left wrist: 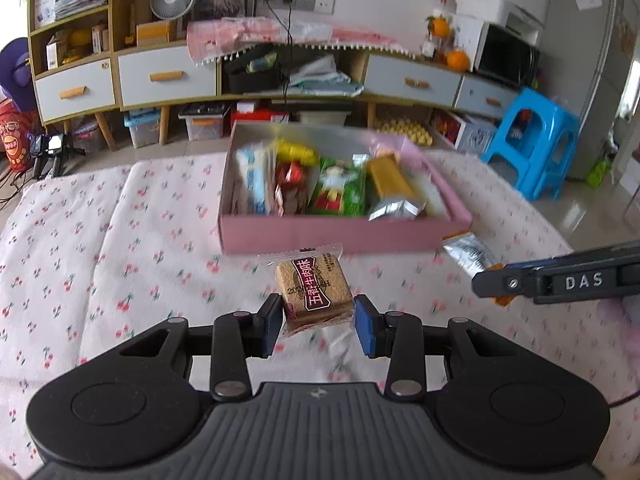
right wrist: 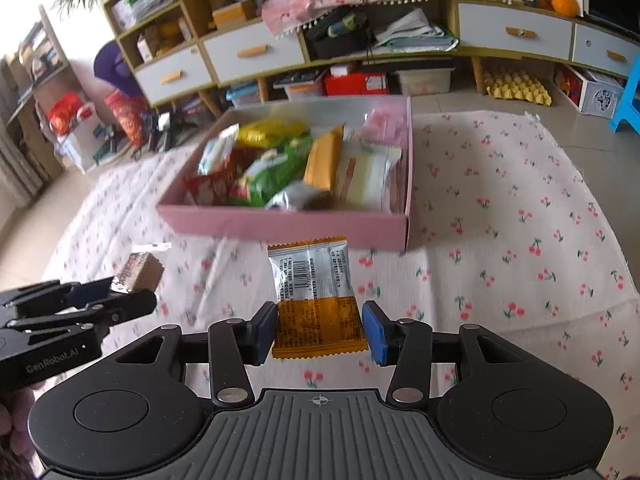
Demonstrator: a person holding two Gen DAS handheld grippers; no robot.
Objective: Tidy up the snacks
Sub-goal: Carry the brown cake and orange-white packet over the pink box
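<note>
Beneath me spreads the cherry-print cloth [left wrist: 120, 220], and on it, beyond my fingers, sits the pink box [left wrist: 344, 236], full of snack packs. Both my hands tilt downward toward its near wall. My left gripper [left wrist: 318, 326] is clenched on a brown biscuit pack [left wrist: 314, 288]; my right gripper [right wrist: 320, 330] clamps an orange-and-silver sachet [right wrist: 316, 292], both held just short of the box.

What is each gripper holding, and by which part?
Left gripper: brown biscuit packet, by its near end. Right gripper: orange-and-silver packet, by its orange end.
</note>
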